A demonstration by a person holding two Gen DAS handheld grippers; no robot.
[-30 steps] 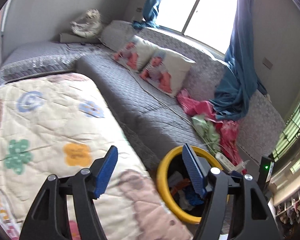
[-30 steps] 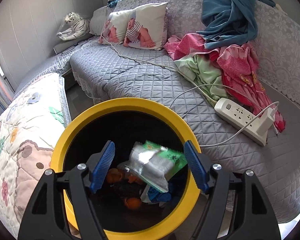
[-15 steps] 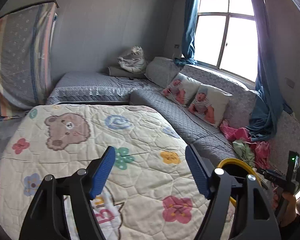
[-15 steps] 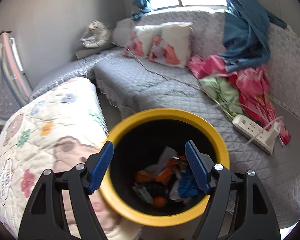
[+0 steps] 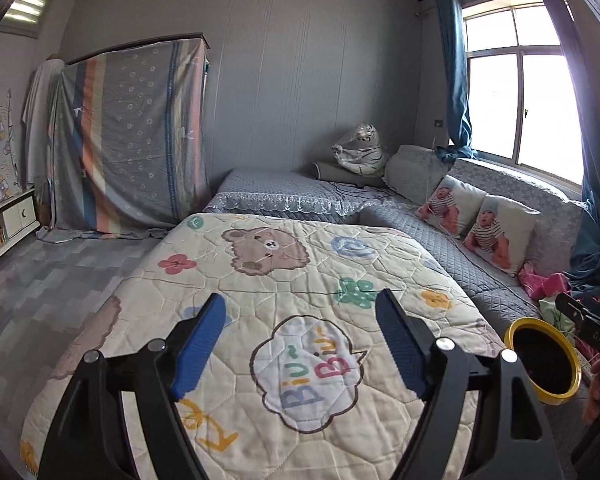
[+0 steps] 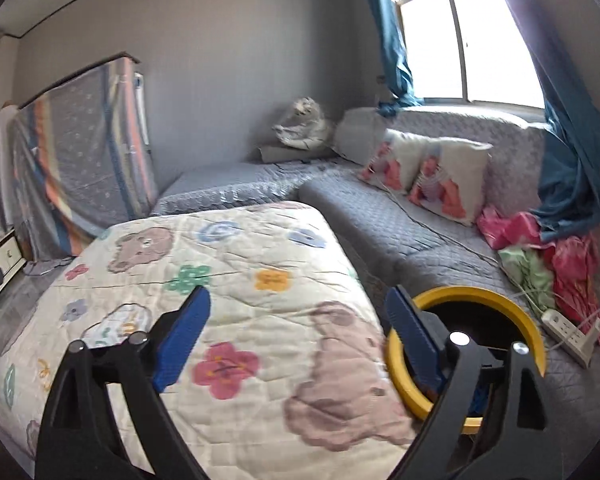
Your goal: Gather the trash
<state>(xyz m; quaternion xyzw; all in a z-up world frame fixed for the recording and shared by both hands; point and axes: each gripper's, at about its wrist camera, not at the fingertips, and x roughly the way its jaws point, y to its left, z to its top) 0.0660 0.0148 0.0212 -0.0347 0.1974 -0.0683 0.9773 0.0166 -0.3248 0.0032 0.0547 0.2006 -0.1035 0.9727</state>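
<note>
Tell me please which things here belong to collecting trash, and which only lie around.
For the job: yellow-rimmed trash bin; left gripper and right gripper, both open, nothing between the pads.

Just lying about: cartoon quilt; baby-print pillows; pink clothes; power strip; plush tiger.

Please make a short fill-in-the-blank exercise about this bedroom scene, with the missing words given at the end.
1. The rim of the trash bin is ____ in colour.
2. Between the fingers of the left gripper there is ____; it is open.
3. The quilt shows a brown ____ near its far end.
4. The two baby-print pillows lean under the ____.

Missing words: yellow; nothing; bear; window
</note>
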